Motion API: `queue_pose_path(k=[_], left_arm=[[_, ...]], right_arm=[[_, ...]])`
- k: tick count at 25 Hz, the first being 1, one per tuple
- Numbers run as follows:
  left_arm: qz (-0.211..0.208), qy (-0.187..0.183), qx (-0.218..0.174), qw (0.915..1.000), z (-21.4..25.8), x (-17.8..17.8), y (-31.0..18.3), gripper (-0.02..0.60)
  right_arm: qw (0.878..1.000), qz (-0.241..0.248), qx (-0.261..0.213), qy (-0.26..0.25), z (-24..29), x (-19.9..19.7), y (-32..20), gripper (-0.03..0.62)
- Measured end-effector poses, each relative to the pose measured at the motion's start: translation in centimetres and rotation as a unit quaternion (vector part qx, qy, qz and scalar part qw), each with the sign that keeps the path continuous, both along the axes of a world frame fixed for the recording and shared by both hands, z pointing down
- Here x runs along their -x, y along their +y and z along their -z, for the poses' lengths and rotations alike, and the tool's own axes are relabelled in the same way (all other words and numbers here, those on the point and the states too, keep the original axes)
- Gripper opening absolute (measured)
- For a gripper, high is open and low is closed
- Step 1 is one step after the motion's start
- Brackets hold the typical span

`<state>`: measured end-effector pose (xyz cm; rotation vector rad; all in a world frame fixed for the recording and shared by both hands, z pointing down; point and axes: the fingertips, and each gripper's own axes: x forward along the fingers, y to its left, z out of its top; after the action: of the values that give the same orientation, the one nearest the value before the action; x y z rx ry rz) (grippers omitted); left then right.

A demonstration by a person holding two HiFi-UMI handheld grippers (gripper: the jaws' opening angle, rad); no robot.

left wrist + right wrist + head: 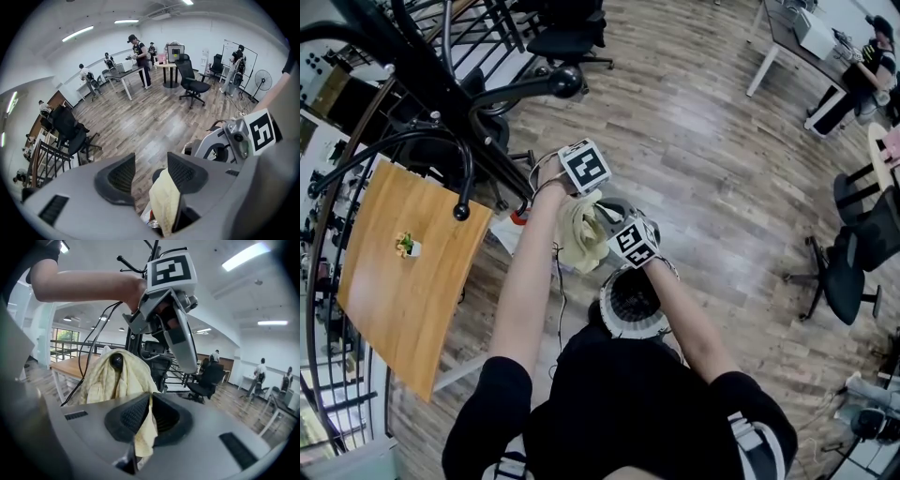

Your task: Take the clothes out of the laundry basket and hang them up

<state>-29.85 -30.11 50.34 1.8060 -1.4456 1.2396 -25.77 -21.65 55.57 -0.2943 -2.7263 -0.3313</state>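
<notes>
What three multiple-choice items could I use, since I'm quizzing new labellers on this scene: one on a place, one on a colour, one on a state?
1. Where does the pale yellow cloth garment hang?
A. On the wooden table
B. Over a black ball-shaped knob of the black metal coat rack
C. Inside the basket

2. What colour is the rim of the round laundry basket?
A. Red
B. Blue
C. White

3. In what state is the right gripper?
A. Shut on the garment
B. Wide open and empty
C. Shut on the basket's rim

Answers:
1. B, since the right gripper view shows the garment draped over the knob.
2. C, since the head view shows a white ring around a dark inside.
3. A, since its jaws pinch a fold of the garment.
</notes>
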Motion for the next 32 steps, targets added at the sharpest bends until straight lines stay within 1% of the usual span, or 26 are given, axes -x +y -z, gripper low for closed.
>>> queue_pose_path(k=[3, 6, 9, 14, 19, 22, 24, 28, 32], left_arm=[[0.007, 0.002, -0.049, 0.9988, 0.8, -0.5, -0.6, 0.232], [0.016, -0.011, -0.081, 0.9966, 2.0, -0.9, -0.2, 0.232], [0.027, -0.017, -0.125, 0.9916, 4.0, -1.3, -0.1, 0.232], [0.056, -0.043, -0.173, 0.9823, 6.2, -1.8, 1.6, 0.227], [0.113, -0.053, -0.230, 0.9652, 7.1, -1.6, 4.3, 0.225], [0.137, -0.058, -0.269, 0.9515, 7.6, -2.2, 6.0, 0.212], [0.159, -0.057, -0.288, 0.9427, 7.3, -2.5, 7.4, 0.207], [0.200, -0.023, -0.304, 0.9312, 6.0, -4.2, 10.6, 0.199], [0.237, -0.001, -0.325, 0.9155, 4.8, -6.4, 12.9, 0.184]], right_arm=[[1.000, -0.009, 0.011, 0.006, -0.3, -0.9, -0.7, 0.052], [1.000, -0.013, 0.013, 0.006, -0.5, -2.0, -1.3, 0.051], [1.000, -0.014, 0.012, 0.006, -0.5, -2.8, -1.8, 0.049], [1.000, -0.007, 0.015, 0.000, 0.6, -4.2, -1.9, 0.041], [0.999, 0.037, 0.014, 0.015, 0.3, -5.8, -1.0, 0.029], [0.999, 0.044, 0.019, 0.017, 0.3, -6.9, -0.8, 0.014], [0.998, 0.048, 0.032, 0.017, 0.1, -7.5, -0.4, 0.008], [0.997, 0.054, 0.056, 0.018, -0.2, -8.5, 0.1, 0.008], [0.995, 0.071, 0.067, 0.020, -0.1, -10.1, 0.3, 0.008]])
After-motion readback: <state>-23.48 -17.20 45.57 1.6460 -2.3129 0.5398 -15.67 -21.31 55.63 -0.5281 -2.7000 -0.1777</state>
